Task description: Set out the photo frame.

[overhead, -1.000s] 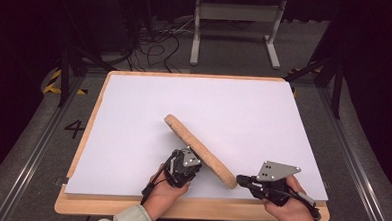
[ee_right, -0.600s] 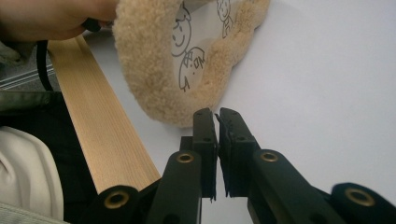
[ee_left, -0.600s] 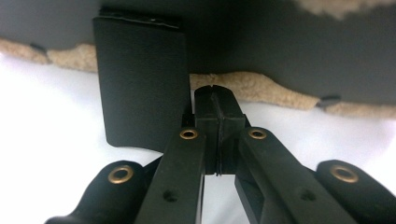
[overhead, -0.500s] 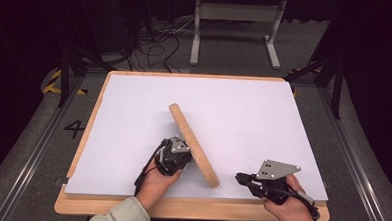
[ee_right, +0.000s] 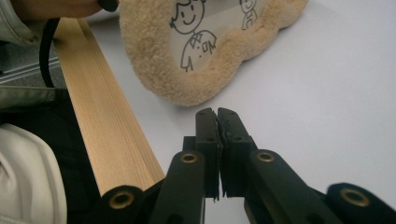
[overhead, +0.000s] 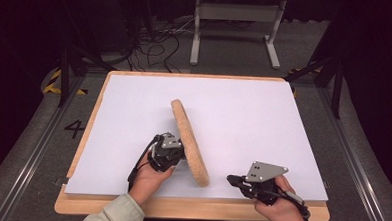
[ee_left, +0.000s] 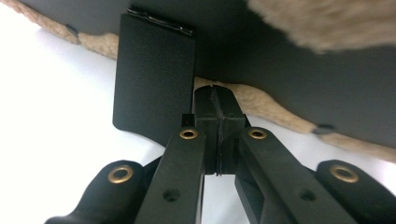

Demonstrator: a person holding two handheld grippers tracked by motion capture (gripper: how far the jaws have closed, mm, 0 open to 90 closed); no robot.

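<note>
A wooden-edged table [overhead: 104, 206] carries a white sheet [overhead: 243, 117]; beyond lie dark floor, cables [overhead: 157, 43] and a metal stand [overhead: 235, 27]. The left gripper [overhead: 174, 152], jaws shut, props the fleecy plush frame [overhead: 187, 140], now steeper than before. The right gripper [overhead: 233, 181] rests, jaws together, holding nothing.

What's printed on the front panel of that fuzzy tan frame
Black line cartoon figures, one smiling, on a pale panel of the frame with its tan fleecy border; the right gripper view shows it best.
</note>
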